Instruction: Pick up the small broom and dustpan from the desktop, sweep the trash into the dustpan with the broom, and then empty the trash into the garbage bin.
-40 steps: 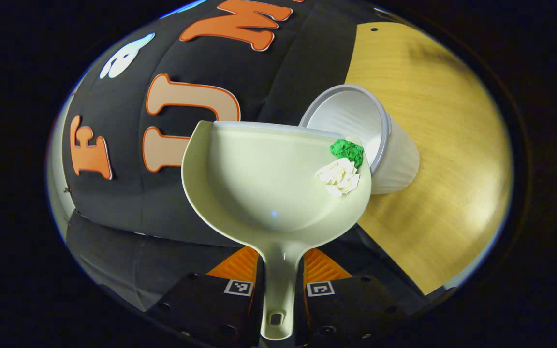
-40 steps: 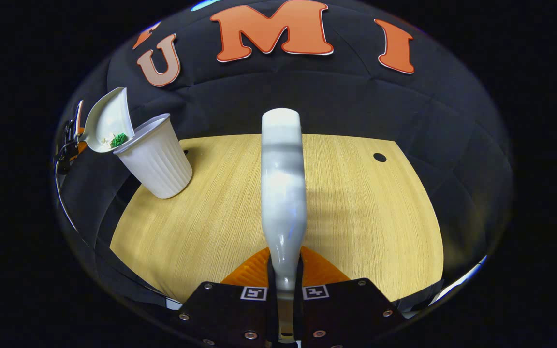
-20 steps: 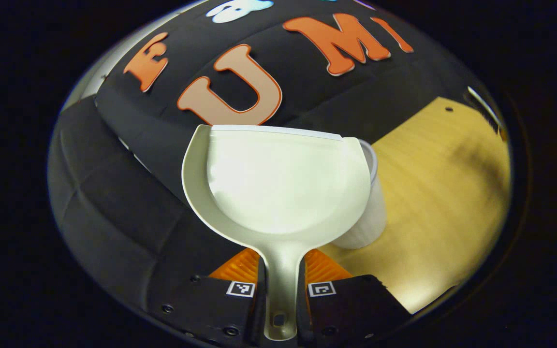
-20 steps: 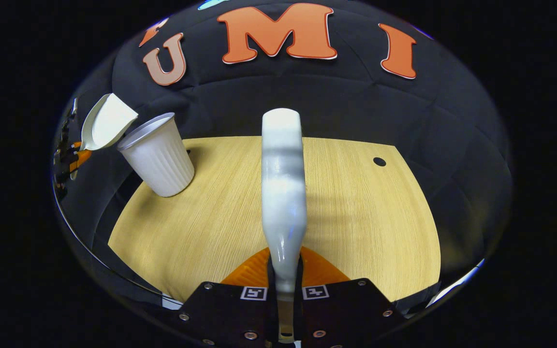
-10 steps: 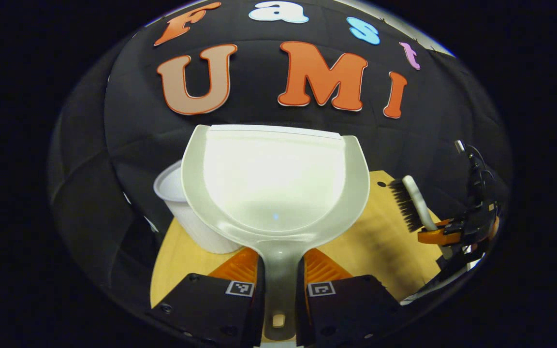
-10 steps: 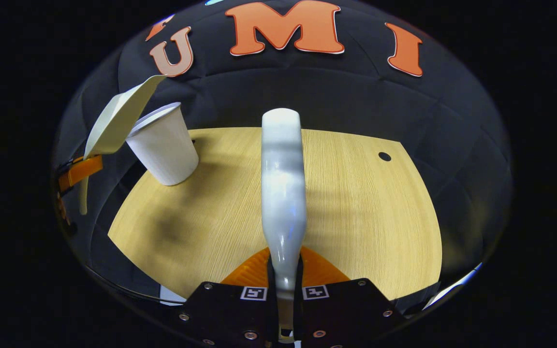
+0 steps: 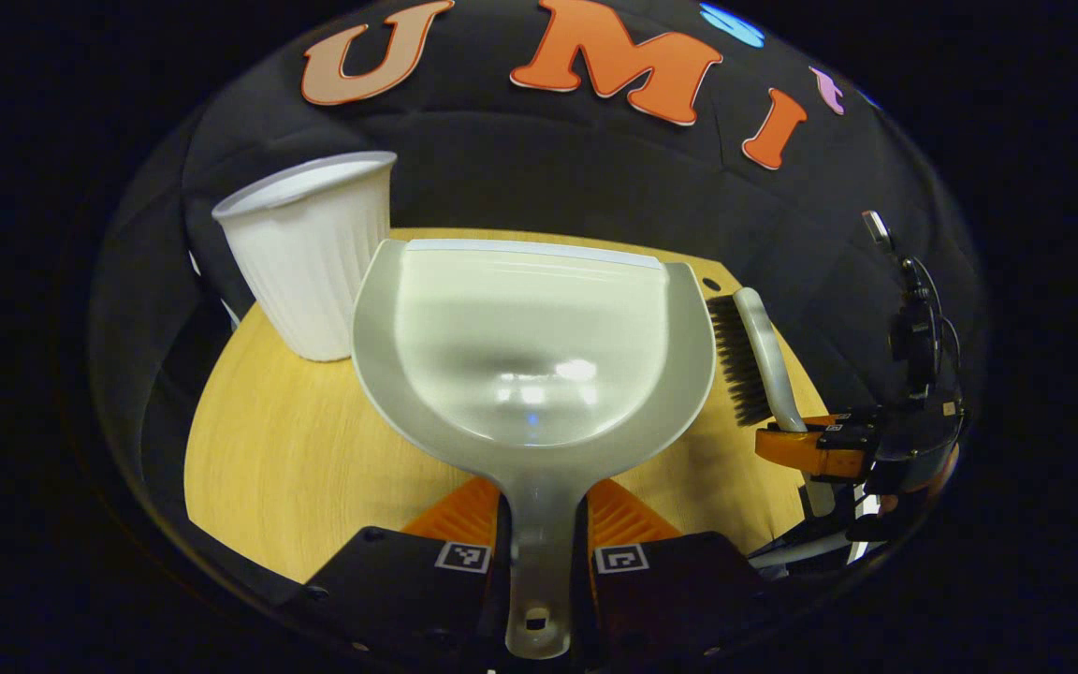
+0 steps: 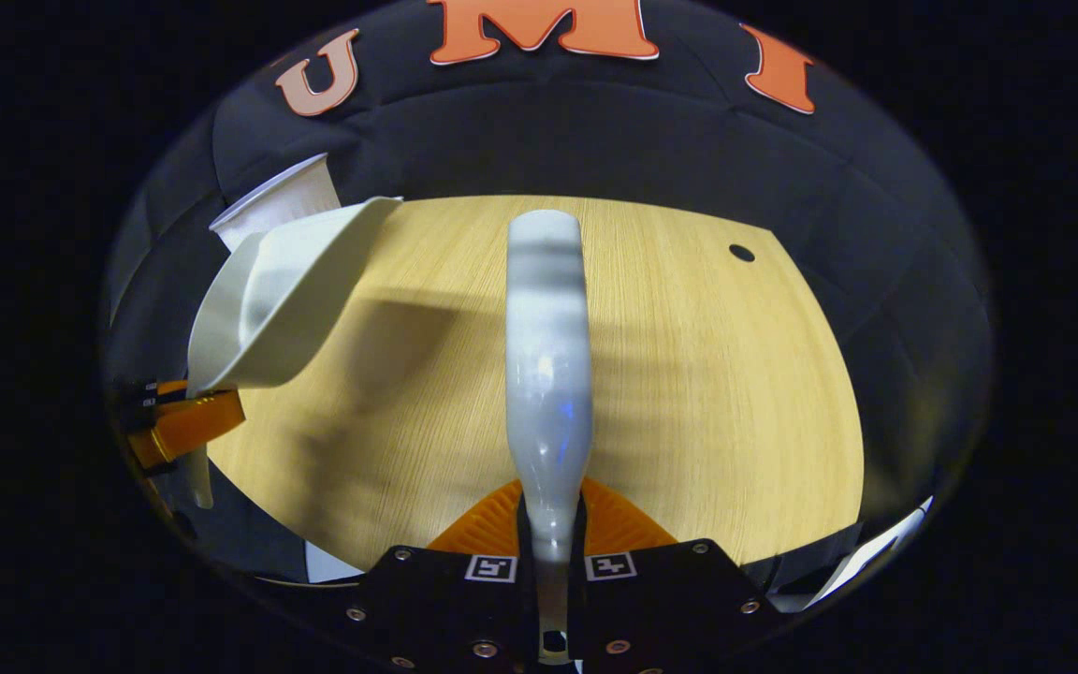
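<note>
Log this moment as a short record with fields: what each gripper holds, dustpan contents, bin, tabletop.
left gripper: shut on the dustpan handle
right gripper: shut on the broom handle
dustpan contents: none visible
bin: white ribbed cup, upright on the table's far left corner, inside hidden
table: wooden, no scraps visible

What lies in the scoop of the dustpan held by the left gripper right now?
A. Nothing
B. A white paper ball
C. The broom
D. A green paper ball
A: in the left gripper view the dustpan shows a bare, shiny scoop, clamped by its handle in the left gripper.
</note>
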A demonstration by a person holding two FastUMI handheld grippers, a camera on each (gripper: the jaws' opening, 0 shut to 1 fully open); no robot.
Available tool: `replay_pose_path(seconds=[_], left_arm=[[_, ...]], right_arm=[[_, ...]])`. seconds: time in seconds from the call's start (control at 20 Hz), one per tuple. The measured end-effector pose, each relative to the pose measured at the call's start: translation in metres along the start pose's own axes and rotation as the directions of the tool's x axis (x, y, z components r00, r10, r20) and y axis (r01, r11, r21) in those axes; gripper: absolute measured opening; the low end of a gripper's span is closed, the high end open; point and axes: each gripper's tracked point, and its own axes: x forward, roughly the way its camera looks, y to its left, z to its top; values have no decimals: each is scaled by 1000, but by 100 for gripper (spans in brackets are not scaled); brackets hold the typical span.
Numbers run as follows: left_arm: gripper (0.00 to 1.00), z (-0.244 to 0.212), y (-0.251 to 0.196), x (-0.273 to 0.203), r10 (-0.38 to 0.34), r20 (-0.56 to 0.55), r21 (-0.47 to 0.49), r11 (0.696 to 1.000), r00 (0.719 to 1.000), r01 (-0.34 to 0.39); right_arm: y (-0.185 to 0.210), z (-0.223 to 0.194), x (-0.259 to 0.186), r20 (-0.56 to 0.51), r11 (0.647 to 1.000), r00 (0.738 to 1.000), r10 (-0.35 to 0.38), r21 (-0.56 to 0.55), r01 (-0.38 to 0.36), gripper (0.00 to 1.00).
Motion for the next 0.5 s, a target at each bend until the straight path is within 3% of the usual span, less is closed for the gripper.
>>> replay_pose_path(seconds=[0.5], left_arm=[[26, -31, -9, -6, 30, -165, 45, 999, 986, -22]], right_arm=[[5, -33, 22, -107, 1000, 994, -6, 17, 8, 12]])
